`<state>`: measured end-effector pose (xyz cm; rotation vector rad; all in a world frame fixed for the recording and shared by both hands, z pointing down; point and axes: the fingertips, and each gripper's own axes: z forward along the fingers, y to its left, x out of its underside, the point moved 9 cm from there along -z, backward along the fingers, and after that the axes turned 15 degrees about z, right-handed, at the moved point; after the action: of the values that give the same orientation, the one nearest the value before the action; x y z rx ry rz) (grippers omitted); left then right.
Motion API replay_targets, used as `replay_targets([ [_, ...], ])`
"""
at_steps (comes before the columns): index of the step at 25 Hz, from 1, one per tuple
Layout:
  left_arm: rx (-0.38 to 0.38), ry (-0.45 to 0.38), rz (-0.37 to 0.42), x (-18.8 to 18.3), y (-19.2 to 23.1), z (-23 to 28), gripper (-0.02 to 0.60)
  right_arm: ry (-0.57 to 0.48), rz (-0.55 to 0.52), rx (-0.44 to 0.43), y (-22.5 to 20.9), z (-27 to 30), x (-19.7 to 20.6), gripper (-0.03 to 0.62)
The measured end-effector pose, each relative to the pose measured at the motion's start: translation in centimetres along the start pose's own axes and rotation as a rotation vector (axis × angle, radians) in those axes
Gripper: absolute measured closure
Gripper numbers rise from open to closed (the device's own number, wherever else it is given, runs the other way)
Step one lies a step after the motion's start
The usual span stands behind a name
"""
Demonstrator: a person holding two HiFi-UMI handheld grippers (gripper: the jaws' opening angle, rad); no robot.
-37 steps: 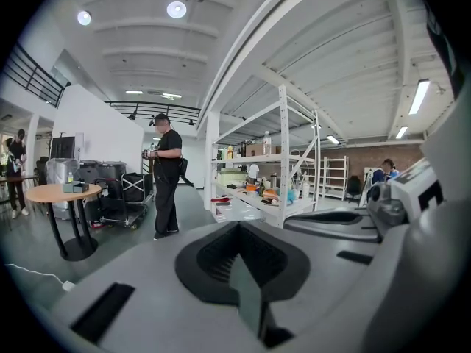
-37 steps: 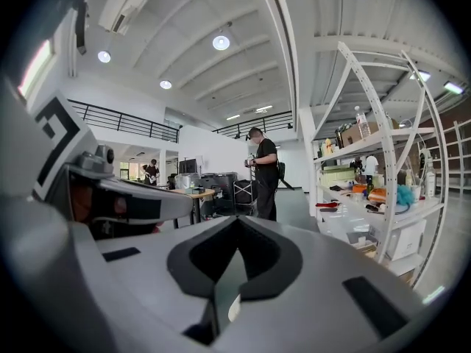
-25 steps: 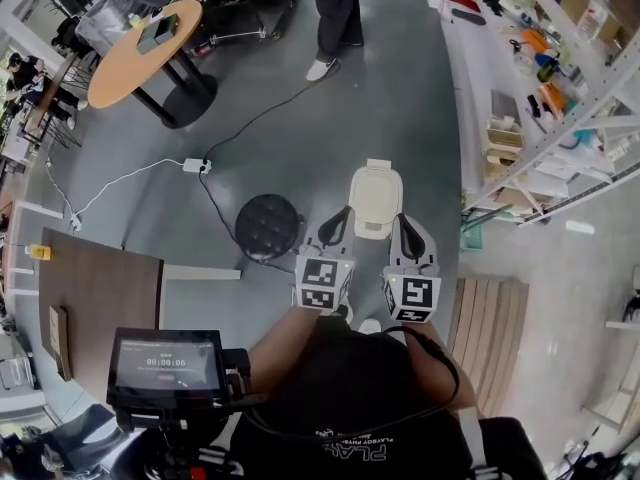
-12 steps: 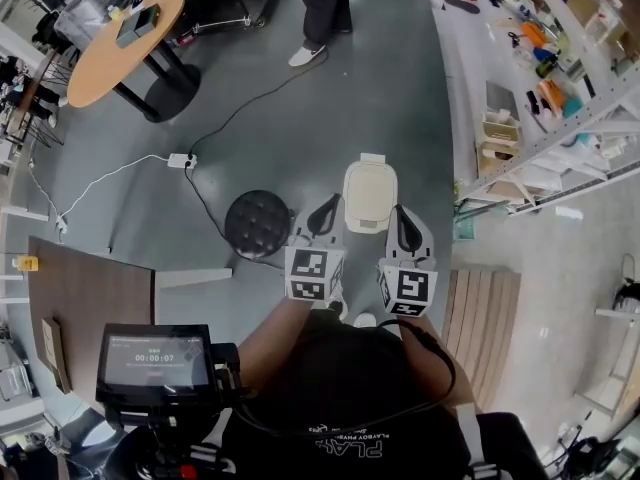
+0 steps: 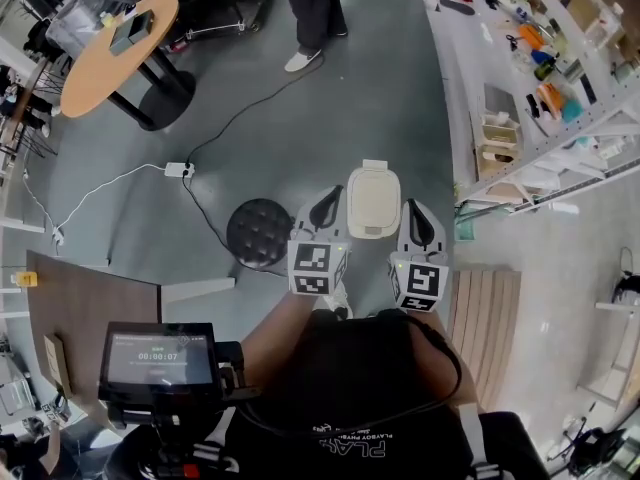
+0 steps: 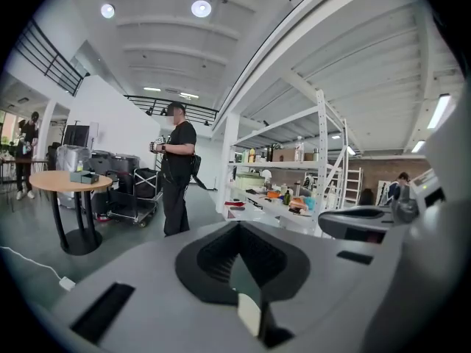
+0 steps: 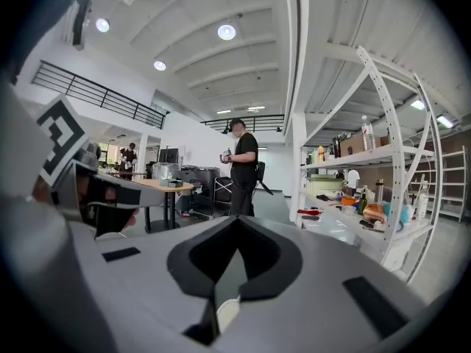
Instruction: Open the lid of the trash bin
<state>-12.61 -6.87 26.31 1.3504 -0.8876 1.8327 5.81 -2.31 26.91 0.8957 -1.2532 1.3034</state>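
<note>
Cream plastic trash bin (image 5: 373, 203) at centre of head view, lid down, on grey floor (image 5: 400, 88). My left gripper (image 5: 326, 206) just left of it, my right gripper (image 5: 418, 220) just right. Both jaw pairs closed to narrow slit, nothing held.

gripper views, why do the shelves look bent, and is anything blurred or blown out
Left gripper view: the wide-angle lens bows the shelves, the corners go black, and the left gripper close to the lens is soft. Right gripper view: same bowing, the ceiling lamps are blown out, and the right gripper is soft. Head view: the floor curves toward the edges, and the bin is sharp.
</note>
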Motion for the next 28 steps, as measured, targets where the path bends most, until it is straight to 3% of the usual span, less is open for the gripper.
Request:
replay_targets([
  [5,0.015,0.005,0.015,0.2,-0.6,0.8,0.584,0.012,0.031,0.046,-1.9,0.5,-0.1,0.591],
  [12,0.015,-0.002,0.056,0.0,-1.5,1.9,0.584,0.041,0.043,0.042,-2.6,0.5,0.4,0.591],
  [20,-0.012,0.079,0.057,0.7,-3.2,3.8,0.584,0.084,0.067,0.034,-6.2,1.8,0.6,0.591],
  [28,-0.018,0.177,0.005,2.5,-3.2,6.2,0.584,0.164,0.086,0.007,-7.6,4.3,2.8,0.591],
])
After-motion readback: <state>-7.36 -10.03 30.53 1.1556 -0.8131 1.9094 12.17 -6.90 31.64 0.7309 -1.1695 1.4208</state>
